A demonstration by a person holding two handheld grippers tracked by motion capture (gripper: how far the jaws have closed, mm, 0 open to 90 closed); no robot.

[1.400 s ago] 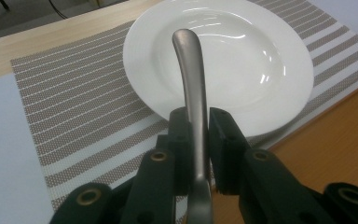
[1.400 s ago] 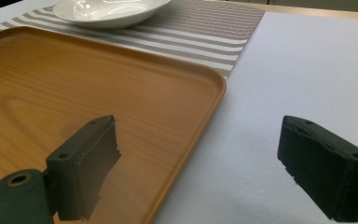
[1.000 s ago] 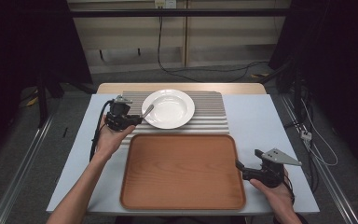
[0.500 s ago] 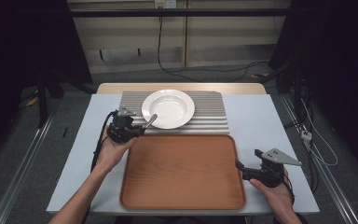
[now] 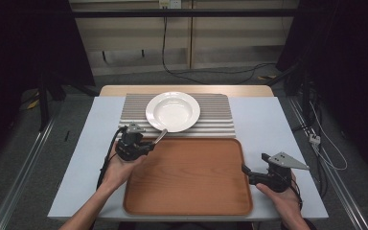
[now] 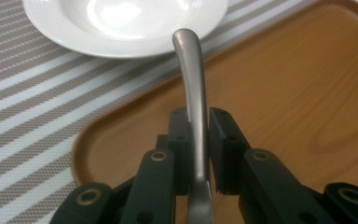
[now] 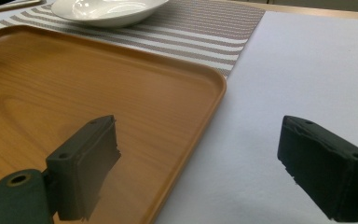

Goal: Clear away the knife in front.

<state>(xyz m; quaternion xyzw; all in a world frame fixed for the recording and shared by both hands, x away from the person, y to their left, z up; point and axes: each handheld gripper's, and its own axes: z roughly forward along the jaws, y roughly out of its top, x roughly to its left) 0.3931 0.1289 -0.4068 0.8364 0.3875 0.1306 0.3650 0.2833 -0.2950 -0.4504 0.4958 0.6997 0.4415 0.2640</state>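
Clamped in the left claw (image 6: 196, 154), the metal utensil handle (image 6: 192, 88) hovers over the wooden tray's (image 5: 191, 177) near-left corner, beside the white plate (image 5: 173, 111). Held so narrowly, it could pivot or slip. The right claw (image 7: 205, 163) gapes wide, empty.

A white plate (image 5: 173, 111) sits on a striped mat (image 5: 215, 117) at the far side of the bench (image 5: 273, 129). A wooden tray (image 5: 191, 177) lies just in front of the mat.
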